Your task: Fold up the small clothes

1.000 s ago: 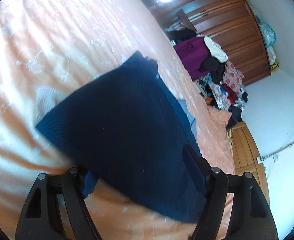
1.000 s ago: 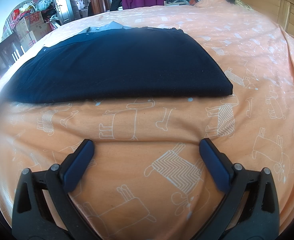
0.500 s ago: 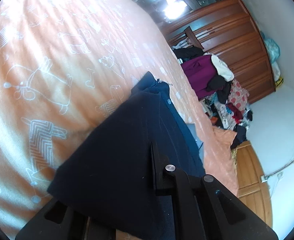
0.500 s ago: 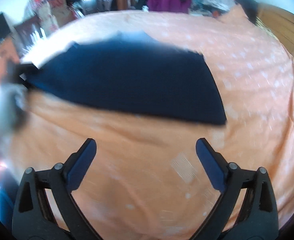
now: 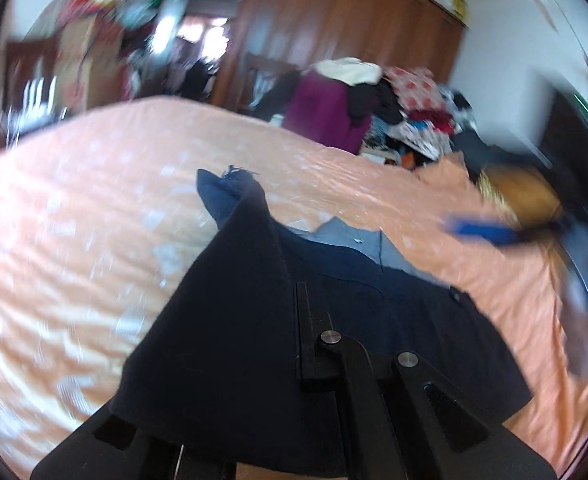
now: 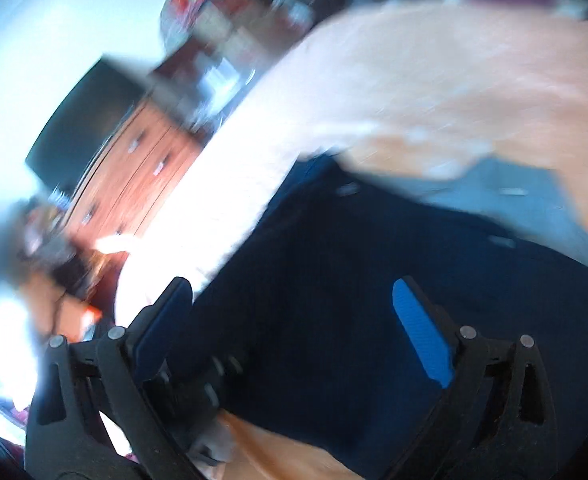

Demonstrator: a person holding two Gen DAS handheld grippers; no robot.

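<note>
A navy garment (image 5: 234, 320) lies on the orange bedsheet (image 5: 74, 240), over a grey garment (image 5: 350, 238). My left gripper (image 5: 294, 312) is shut on the navy garment's near edge and holds that edge raised; cloth drapes over and hides its left finger. In the right wrist view my right gripper (image 6: 294, 320) stands open just above the navy garment (image 6: 354, 264), tilted, with nothing between its blue pads (image 6: 418, 336). The grey garment (image 6: 514, 196) peeks out beyond it. Both views are motion-blurred. The blue streak at the left wrist view's right side looks like the right gripper (image 5: 482, 234).
A brown wardrobe (image 5: 334, 12) and a heap of clothes (image 5: 374, 100) stand beyond the bed's far side. In the right wrist view a wooden dresser (image 6: 142, 176) with a dark screen (image 6: 82, 120) sits past the bed's edge.
The left gripper went from open to shut on the navy garment's edge and lifted it. The right gripper swung from the bare sheet over onto the garment, tilting as it went.
</note>
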